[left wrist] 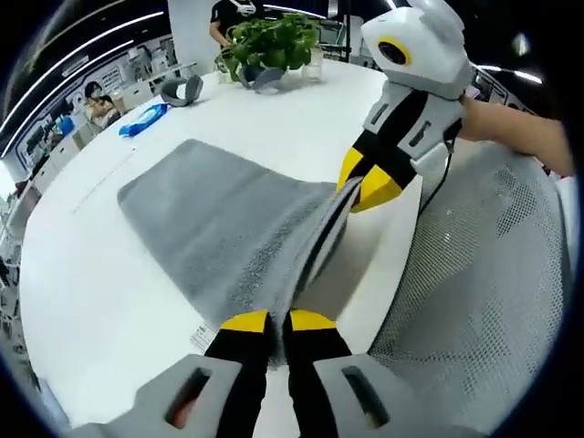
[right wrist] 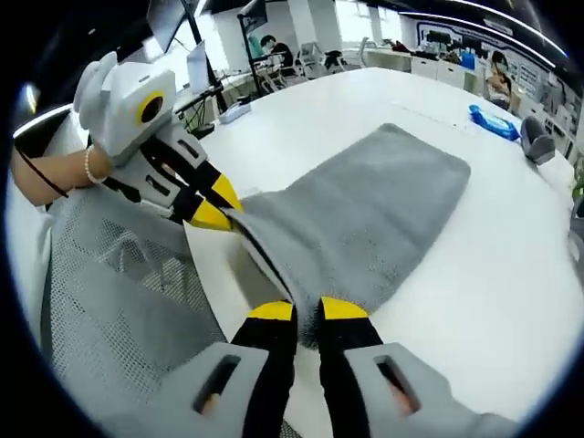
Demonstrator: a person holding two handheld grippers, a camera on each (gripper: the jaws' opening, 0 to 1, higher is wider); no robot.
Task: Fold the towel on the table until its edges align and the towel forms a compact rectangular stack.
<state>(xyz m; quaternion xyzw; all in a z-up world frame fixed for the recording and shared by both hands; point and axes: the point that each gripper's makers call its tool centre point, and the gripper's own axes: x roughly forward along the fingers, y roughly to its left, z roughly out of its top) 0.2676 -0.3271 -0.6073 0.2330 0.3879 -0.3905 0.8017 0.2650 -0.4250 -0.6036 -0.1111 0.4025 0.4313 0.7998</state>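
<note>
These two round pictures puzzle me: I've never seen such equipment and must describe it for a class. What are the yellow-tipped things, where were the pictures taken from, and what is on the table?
No robot arm is here: a person holds one hand-held gripper in each hand, each a clamp with two yellow-tipped jaws and a fisheye camera looking along them.

In the left gripper view, the left hand-held gripper rises from the bottom, and the right one comes in from the upper right.

The right gripper view looks along the right hand-held gripper; there the left one appears at the upper left.

A grey towel lies on the white table. Each gripper is shut on a near corner of it, lifting that edge.

Farther off stand a potted plant and a blue packet.
</note>
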